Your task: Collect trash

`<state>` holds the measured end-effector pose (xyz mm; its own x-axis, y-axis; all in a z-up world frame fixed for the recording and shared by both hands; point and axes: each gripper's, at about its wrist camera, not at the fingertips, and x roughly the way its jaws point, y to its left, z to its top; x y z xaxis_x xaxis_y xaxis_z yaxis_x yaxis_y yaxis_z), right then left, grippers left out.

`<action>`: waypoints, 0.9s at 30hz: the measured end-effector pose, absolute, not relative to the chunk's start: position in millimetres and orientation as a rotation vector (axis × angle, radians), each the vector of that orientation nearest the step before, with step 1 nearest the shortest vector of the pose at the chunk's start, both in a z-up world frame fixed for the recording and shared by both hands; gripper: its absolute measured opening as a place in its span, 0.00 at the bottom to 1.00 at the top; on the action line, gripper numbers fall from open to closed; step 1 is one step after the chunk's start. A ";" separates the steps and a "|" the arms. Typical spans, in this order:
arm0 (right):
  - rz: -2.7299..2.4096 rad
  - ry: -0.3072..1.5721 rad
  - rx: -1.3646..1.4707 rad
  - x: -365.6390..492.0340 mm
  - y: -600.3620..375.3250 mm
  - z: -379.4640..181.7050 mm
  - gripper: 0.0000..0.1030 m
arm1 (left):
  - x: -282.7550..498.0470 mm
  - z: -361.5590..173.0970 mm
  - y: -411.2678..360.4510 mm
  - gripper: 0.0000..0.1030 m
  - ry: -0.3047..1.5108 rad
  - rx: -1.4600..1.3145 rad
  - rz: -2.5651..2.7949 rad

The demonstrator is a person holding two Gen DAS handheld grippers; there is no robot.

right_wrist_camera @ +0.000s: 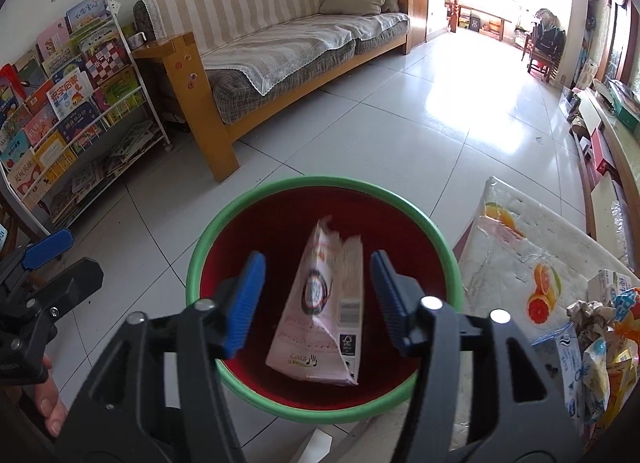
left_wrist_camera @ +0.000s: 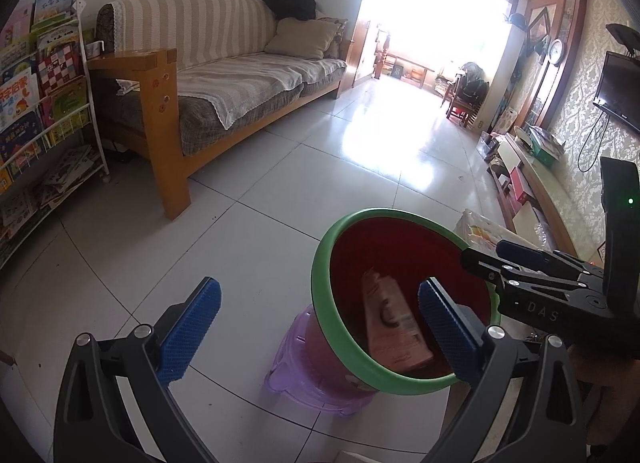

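Note:
A red bin with a green rim (right_wrist_camera: 320, 183) stands on the floor right under my right gripper (right_wrist_camera: 318, 263). Its blue pads (right_wrist_camera: 244, 303) are spread apart and touch nothing. Below them a pink carton (right_wrist_camera: 320, 323) leans inside the bin, its torn top slightly blurred. In the left wrist view the same bin (left_wrist_camera: 316, 263) is at the lower right with the carton (left_wrist_camera: 394, 323) in it. My left gripper (left_wrist_camera: 320, 295) is open and empty beside the bin. The right gripper (left_wrist_camera: 492, 259) reaches over the rim from the right.
A table with a fruit-print cloth (right_wrist_camera: 520, 247) is at the right, with crumpled paper (right_wrist_camera: 588, 315), small cartons and wrappers on it. A purple plastic stool (left_wrist_camera: 304, 375) shows below the bin. A sofa (left_wrist_camera: 224, 75) and a book rack (left_wrist_camera: 44, 111) line the left wall.

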<state>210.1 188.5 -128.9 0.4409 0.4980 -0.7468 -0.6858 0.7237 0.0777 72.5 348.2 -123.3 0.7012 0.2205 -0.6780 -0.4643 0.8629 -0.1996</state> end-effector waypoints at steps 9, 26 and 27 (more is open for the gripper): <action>0.701 0.721 -0.262 181.2 135.8 -92.2 0.95 | 73.8 -108.3 322.1 0.92 0.670 -0.358 0.356; 0.464 0.738 -0.185 137.7 -69.3 -88.8 0.95 | 109.3 -100.2 174.7 0.92 0.734 -0.250 0.139; 0.445 0.740 -0.184 135.0 -84.1 -91.9 0.95 | 112.7 -101.4 163.4 0.92 0.741 -0.237 0.123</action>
